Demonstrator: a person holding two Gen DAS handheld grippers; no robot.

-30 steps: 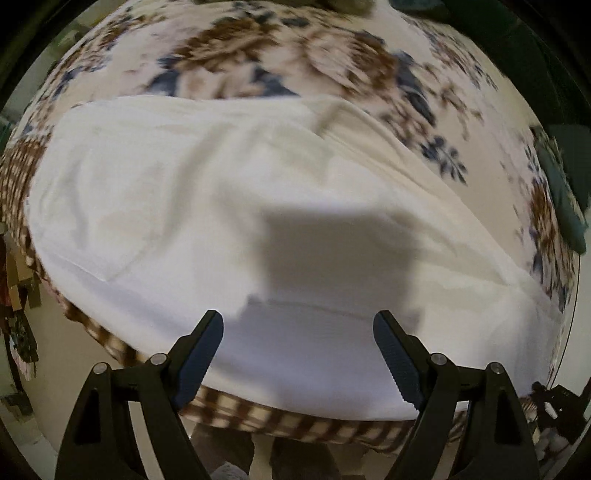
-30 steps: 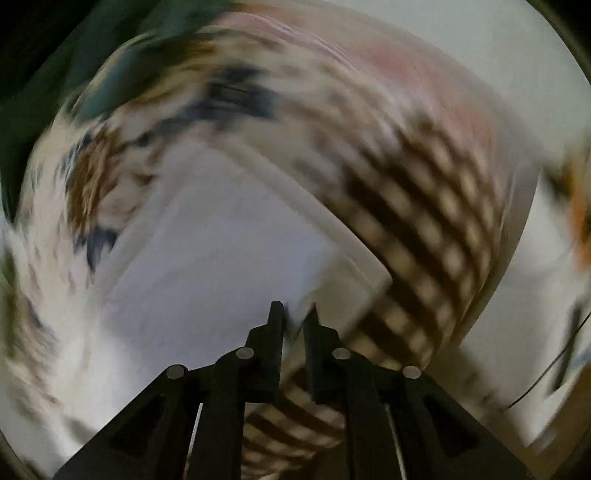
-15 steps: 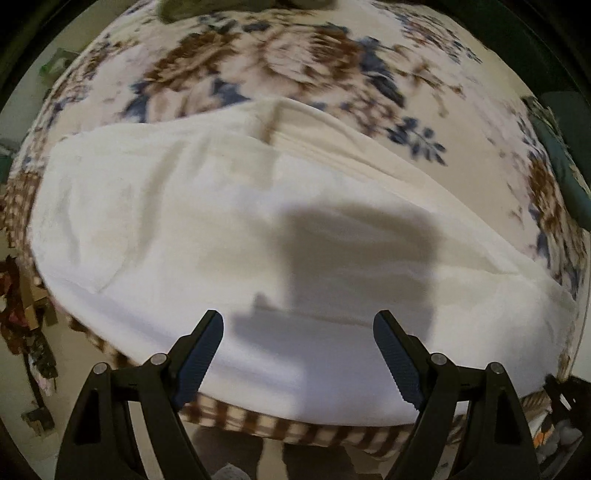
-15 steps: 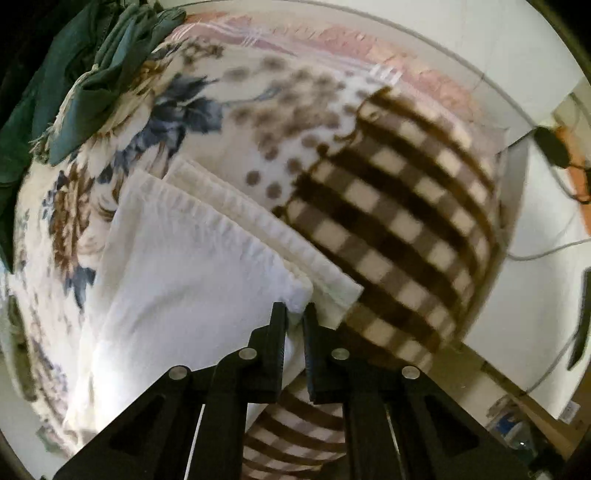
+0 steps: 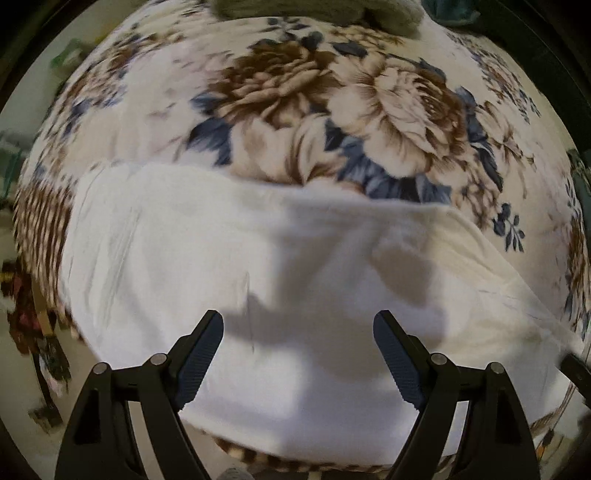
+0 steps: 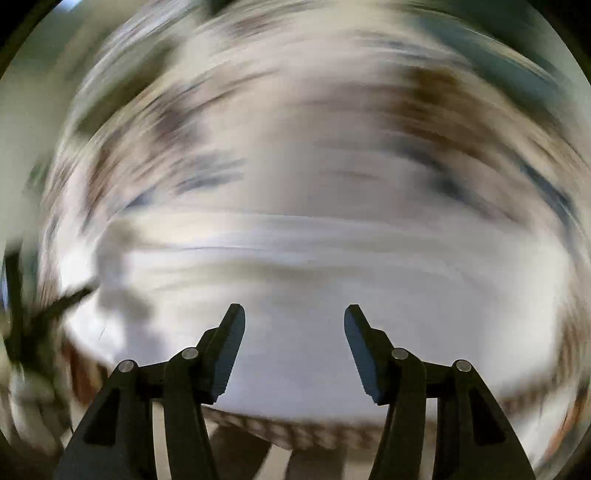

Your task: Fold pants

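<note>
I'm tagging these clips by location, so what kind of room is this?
Probably a bedroom at home: the white pants lie spread on a floral blanket with a checked border, seemingly a bed, with more clothes heaped at its far edge.

Heavy motion blur in right wrist view; dim, shadowed, fisheye-bent edges.

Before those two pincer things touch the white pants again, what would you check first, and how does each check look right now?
1. Left tool open with nothing between its jaws: ok.
2. Right tool free of cloth: ok; its jaws have just been opening and nothing is between them.
3. White pants lying folded on the floral blanket: ok.
4. Pants smooth: not ok, creases show near the left side.
5. Right tool's view sharp enough to aim: not ok, badly blurred.
6. Far edges lined up: cannot tell.
</note>
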